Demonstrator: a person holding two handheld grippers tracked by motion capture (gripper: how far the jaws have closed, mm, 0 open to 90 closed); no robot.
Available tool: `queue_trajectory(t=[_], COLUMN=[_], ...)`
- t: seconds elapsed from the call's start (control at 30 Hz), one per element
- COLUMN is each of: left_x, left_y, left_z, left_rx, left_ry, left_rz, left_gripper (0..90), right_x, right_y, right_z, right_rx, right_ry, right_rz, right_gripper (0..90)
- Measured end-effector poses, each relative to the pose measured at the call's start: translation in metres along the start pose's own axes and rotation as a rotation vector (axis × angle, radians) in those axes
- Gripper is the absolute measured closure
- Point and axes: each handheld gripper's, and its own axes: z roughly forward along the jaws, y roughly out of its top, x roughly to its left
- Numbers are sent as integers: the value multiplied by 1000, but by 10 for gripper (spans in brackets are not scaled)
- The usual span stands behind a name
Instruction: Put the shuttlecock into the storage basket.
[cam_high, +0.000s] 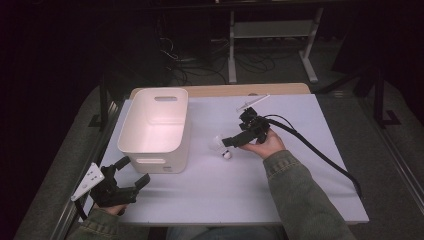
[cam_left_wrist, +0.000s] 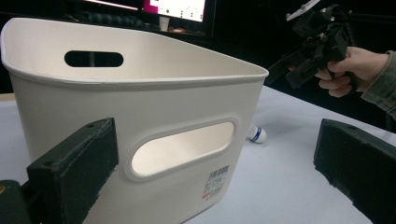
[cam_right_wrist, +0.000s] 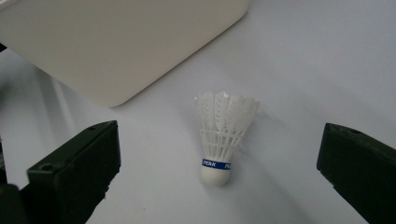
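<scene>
A white shuttlecock (cam_right_wrist: 222, 137) with a blue band lies on the white table (cam_high: 300, 175), just right of the white bin (cam_high: 156, 127). From above it shows as a small pale shape (cam_high: 222, 148); its cork tip (cam_left_wrist: 256, 134) peeks past the bin's corner. My right gripper (cam_right_wrist: 219, 172) hovers over it, jaws wide apart and nothing touching them; in the high view this gripper (cam_high: 231, 141) sits right beside the shuttlecock. My left gripper (cam_high: 134, 172) rests at the table's front left, open, facing the bin's handle slot (cam_left_wrist: 182, 148).
The bin (cam_left_wrist: 140, 107) stands on the left half of the table, nothing visible inside it. A thick black cable (cam_high: 320, 155) trails from the right gripper across the right side. Dark floor, loose cables and a desk frame (cam_high: 270, 45) lie beyond the far edge.
</scene>
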Motion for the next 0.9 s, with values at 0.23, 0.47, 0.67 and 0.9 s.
queue_trajectory(t=[0.23, 0.47, 0.67, 0.9], left_x=[0, 0, 0, 0], left_y=[0, 0, 0, 0], left_z=[0, 0, 0, 0], left_rx=[0, 1, 0, -1], left_ry=[0, -2, -2, -4], left_rz=[-4, -3, -3, -2], left_gripper=[0, 0, 0, 0], right_x=[-6, -9, -12, -16], right_y=[0, -4, -8, -12], right_z=[15, 32, 45, 58], right_rx=[11, 33, 50, 70], right_ry=[27, 38, 50, 45], right_rz=[22, 22, 33, 37], right_gripper=[0, 0, 0, 0])
